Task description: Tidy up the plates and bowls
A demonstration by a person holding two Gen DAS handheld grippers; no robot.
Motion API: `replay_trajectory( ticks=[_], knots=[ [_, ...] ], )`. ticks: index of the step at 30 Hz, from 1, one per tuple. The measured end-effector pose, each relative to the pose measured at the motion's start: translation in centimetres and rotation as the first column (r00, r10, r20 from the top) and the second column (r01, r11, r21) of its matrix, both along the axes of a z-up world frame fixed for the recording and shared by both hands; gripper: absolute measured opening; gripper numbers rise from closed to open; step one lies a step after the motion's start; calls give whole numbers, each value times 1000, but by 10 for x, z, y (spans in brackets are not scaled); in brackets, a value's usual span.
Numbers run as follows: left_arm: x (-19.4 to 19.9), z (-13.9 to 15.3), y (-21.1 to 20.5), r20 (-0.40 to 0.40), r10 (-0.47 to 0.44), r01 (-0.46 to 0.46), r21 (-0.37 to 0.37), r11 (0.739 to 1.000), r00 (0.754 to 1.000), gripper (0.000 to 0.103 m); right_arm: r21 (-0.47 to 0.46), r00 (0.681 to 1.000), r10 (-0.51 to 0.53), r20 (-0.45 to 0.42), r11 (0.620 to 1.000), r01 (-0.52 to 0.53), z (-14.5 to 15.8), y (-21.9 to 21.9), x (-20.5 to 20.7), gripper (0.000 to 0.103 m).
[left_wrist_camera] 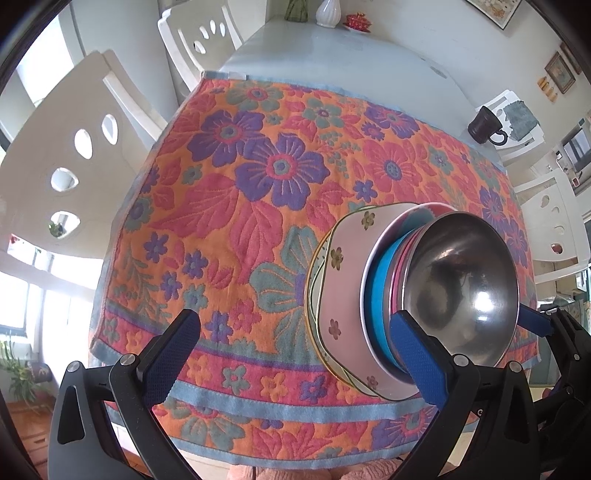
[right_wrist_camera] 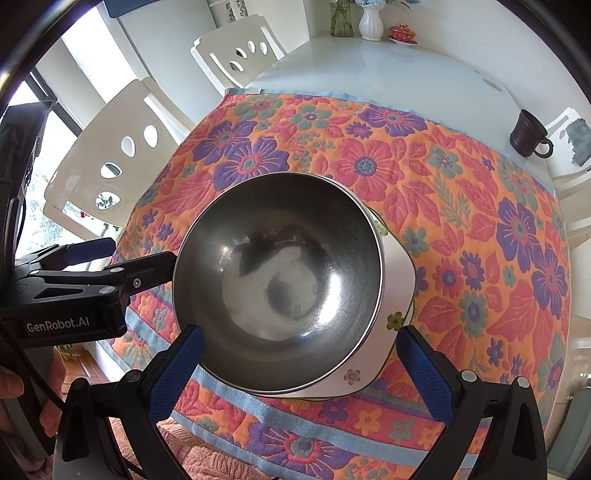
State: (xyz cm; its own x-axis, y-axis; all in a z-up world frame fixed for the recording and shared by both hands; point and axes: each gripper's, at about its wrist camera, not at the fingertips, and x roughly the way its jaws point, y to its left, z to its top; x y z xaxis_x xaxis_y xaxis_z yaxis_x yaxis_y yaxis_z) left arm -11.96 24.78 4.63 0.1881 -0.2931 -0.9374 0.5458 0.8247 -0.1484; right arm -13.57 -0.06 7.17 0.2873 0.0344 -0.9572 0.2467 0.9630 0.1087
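A floral cloth (right_wrist_camera: 461, 206) in orange, red and purple covers the near part of a white table (right_wrist_camera: 369, 66), and everything here is placed against that cloth. Beyond its far edge stand a white vase (right_wrist_camera: 370, 22), a glass vase (right_wrist_camera: 341, 18) and a small red lidded cup (right_wrist_camera: 403, 33); off its far right corner sits a dark mug (right_wrist_camera: 526, 133). White chairs (right_wrist_camera: 110, 155) line its left side.

On the cloth's near half stands the stack: a steel bowl (right_wrist_camera: 280, 280) on top, a blue bowl (left_wrist_camera: 380, 295) and pinkish rims beneath it, and a square flowered plate (left_wrist_camera: 343, 280) at the bottom.

The left gripper (left_wrist_camera: 306, 354) reaches in low from the stack's left, its jaws spread wide, one finger beside the stack's side; contact cannot be told. The right gripper (right_wrist_camera: 303, 373) hangs over the cloth's near edge, pointing down at the steel bowl, jaws spread wide to either side of the stack's near rim, gripping nothing.
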Motion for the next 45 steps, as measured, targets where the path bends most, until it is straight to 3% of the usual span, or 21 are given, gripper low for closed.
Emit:
replay_trajectory(
  ticks=[16,45],
  knots=[
    [-6,3,-5,50,14,-16,37,999,999,102,6,1000,-6,0,1000,6,0,-3,-5,103],
    [-5,1,-2,50,40,-43,49,998,998,102,31,1000,1,-5,1000,-1,-7,-5,-1,103]
  ],
)
